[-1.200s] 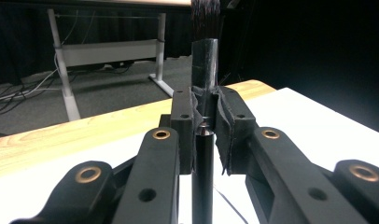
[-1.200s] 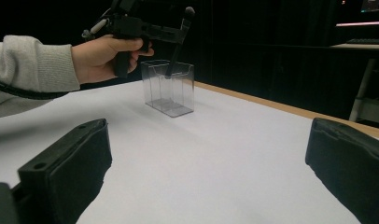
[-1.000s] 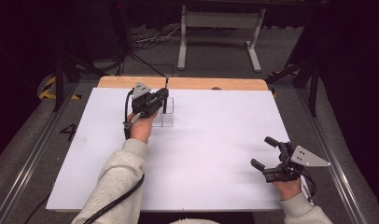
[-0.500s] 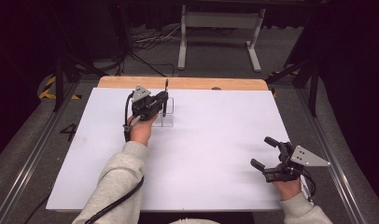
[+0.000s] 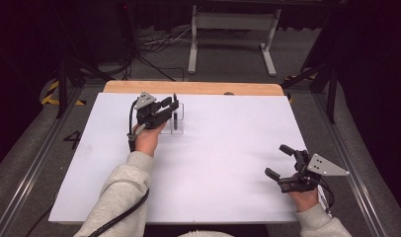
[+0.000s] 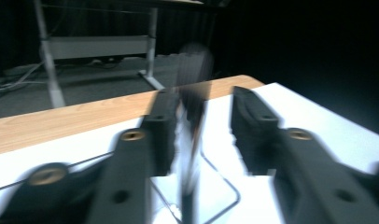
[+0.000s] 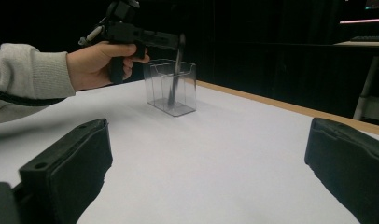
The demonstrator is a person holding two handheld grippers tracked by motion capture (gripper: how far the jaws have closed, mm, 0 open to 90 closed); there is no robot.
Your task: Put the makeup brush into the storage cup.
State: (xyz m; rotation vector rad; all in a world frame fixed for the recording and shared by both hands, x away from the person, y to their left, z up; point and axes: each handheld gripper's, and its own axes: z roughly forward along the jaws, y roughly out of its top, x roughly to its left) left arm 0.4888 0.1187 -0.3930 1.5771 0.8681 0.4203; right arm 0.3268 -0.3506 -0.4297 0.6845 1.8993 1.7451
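Now the dark pen stands near-upright in the clear box at the table's far left, long axis vertical, top up. Seemingly I'm dropping it in: my left gripper brackets it, jaws parted; contact is blurred. Next, back away cleanly. My right gripper rests wide open, empty.

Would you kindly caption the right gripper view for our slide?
Open right gripper in foreground; beyond, left gripper beside a dark pen standing in a clear holder.

White-topped table, clear box near far edge
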